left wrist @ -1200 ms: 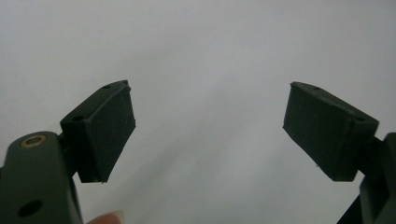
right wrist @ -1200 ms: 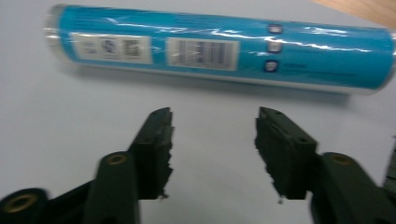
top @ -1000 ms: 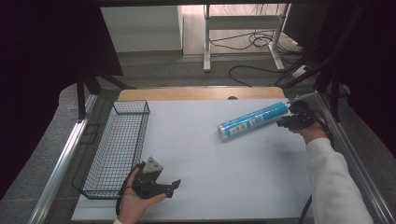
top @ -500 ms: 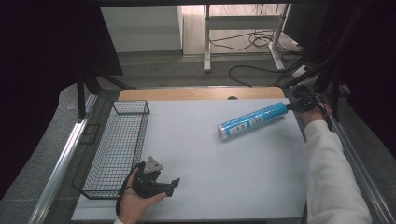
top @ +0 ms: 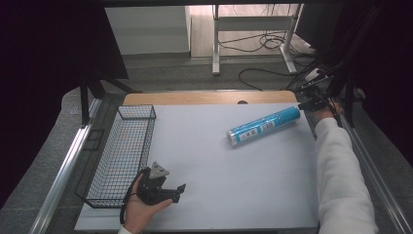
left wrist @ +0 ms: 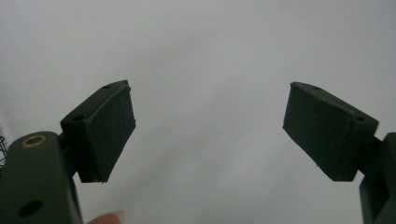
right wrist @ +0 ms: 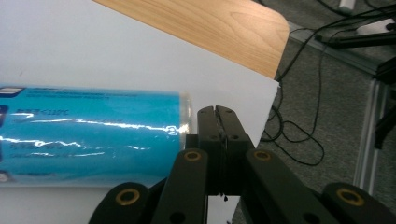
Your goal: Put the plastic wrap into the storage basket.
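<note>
Blue tube [top: 264,126] lying on its side on the white surface [top: 234,195], far right, slanting up toward the far right corner. Right gripper [top: 308,103] just beside the tube's far end, jaws pressed together on nothing, at the surface's right edge. Left gripper [top: 179,190] held in a hand [top: 141,210] near left, jaws spread wide over bare white surface. Wire basket [top: 122,156] along the left edge, just beside that hand.

the blue tube [right wrist: 88,135] runs off the left edge of the right gripper view, its label print too blurred to read, its near end behind the right gripper [right wrist: 217,112].
</note>
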### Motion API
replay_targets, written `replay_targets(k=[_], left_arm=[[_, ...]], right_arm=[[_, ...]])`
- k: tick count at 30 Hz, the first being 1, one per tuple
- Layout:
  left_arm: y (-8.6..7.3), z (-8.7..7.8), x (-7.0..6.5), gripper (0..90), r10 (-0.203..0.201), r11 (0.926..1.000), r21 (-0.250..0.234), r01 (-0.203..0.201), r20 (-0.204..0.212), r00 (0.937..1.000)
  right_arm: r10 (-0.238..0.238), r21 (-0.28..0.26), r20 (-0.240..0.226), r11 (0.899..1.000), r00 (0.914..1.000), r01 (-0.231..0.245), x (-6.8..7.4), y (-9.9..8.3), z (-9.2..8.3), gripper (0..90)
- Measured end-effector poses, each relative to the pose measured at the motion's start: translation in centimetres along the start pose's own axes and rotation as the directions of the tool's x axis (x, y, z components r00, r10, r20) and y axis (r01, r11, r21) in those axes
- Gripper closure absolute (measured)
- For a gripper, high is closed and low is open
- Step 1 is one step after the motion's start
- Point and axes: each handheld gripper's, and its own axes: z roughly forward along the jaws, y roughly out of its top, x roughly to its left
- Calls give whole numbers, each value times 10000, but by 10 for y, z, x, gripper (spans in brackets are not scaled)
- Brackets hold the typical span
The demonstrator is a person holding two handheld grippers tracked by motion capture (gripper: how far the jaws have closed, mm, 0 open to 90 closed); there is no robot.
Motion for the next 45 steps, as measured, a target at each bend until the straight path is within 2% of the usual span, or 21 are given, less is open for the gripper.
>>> replay_targets(k=[5,8,14,22,33,41,45], left_arm=[[0,-1,2,164,32,10000,0,-32,-119,9999],[0,-1,3,164,-15,10000,-19,15,-173,9998],[0,0,3,164,53,10000,31,-53,-142,9999],[1,0,4,164,39,10000,36,-39,-93,9999],[-1,-1,9,164,-44,10000,13,44,76,10000],[-1,-3,11,164,-40,10000,-62,41,277,9996],[-2,-5,12,164,-51,9999,-111,56,390,9992]], right_arm=[[-308,259,-183,9992,9994,313,-1,6,9,897],[-322,244,-392,9992,9987,332,-1,9,11,898],[-641,283,-212,9975,9977,647,2,9,10,900],[-534,373,-389,9978,9978,548,9,6,6,900],[-914,135,-768,9956,9928,927,39,6,5,900],[-1548,20,-916,9878,9837,1557,78,8,1,900],[-1712,-16,-1071,9851,9794,1720,100,8,-2,900]])
